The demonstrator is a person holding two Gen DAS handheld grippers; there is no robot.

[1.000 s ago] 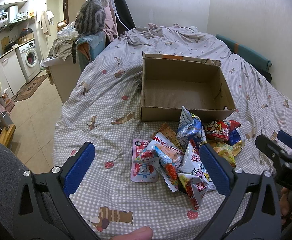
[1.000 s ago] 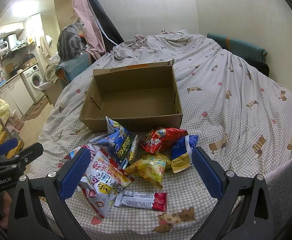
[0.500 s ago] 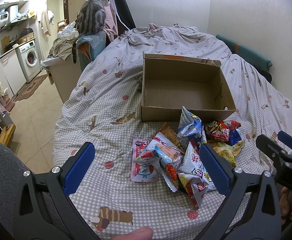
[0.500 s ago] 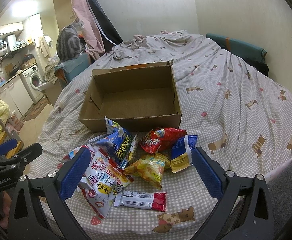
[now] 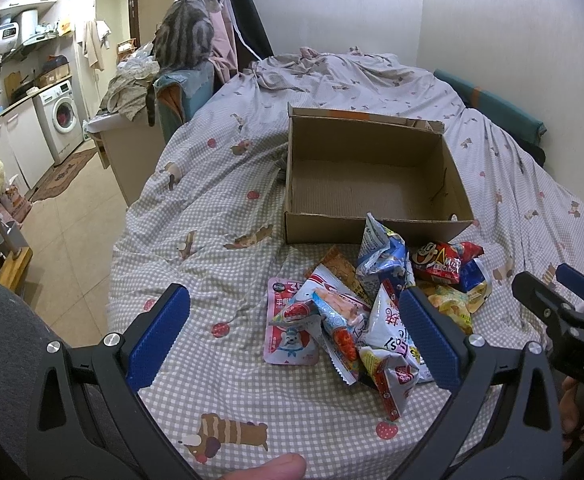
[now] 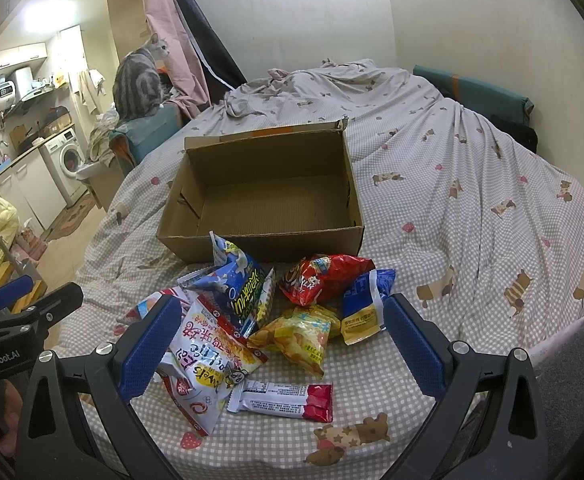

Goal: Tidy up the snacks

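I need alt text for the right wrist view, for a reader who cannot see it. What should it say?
A pile of snack packets lies on a checked bedsheet before an empty open cardboard box, framed by the open right tool. The left tool shows at the left edge, and a grey tabby cat sits beyond the bed.

Open brown cardboard box (image 6: 260, 200) sits upright, empty, on the bed; heap of colourful crinkled snack packets (image 6: 252, 320) lies just before it, some overlapping.

Both wrist cameras are looking forward from the bed's near end, sharing the open brown cardboard box (image 5: 372, 184) (image 6: 268, 200) and the heap of colourful snack packets (image 5: 372, 304) (image 6: 260, 320).
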